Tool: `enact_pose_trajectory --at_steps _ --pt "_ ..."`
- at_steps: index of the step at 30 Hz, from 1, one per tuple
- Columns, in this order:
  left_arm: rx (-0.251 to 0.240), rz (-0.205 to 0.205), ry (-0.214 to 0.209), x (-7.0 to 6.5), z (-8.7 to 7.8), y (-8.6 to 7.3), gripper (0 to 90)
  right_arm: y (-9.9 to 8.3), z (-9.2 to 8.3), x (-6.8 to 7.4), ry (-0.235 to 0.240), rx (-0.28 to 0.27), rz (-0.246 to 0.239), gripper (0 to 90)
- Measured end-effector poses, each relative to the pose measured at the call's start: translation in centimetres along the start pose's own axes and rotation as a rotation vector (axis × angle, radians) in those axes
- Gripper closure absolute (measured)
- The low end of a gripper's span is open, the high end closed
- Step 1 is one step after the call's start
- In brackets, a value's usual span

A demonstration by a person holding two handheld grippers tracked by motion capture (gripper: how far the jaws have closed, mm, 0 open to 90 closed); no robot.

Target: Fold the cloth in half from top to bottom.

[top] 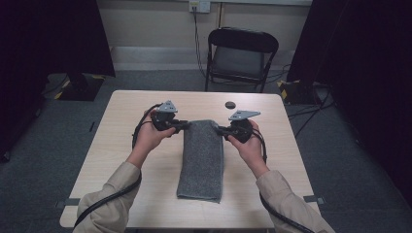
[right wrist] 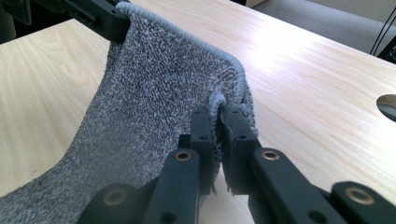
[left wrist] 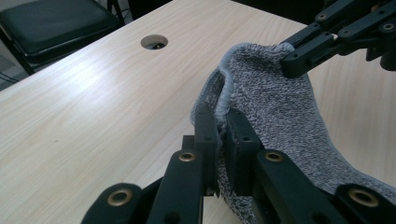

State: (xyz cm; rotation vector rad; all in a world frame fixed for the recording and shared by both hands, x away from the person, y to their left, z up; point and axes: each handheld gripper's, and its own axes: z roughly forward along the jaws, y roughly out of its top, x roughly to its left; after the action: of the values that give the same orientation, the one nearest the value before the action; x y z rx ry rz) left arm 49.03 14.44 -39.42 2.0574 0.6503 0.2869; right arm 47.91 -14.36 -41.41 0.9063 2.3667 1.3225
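Observation:
A grey towel lies folded lengthwise down the middle of the wooden table. Its far end is lifted a little off the wood. My left gripper is shut on the towel's far left corner. My right gripper is shut on the far right corner. In the left gripper view the right gripper's jaws hold the opposite corner of the towel at the upper right. In the right gripper view the left gripper's jaws hold the towel at the upper left.
A round cable hole sits near the table's far edge, close to the right gripper. A black folding chair stands behind the table. Dark curtains and stand bases flank the floor on both sides.

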Motion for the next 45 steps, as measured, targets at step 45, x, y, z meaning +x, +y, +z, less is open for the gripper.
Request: enact_pose_trajectory --at_steps 45 --pt "0.156 0.074 -0.122 -6.5 0.6 -9.4 81.0 -10.0 -2.0 5.1 0.082 0.084 -0.04 68.3"
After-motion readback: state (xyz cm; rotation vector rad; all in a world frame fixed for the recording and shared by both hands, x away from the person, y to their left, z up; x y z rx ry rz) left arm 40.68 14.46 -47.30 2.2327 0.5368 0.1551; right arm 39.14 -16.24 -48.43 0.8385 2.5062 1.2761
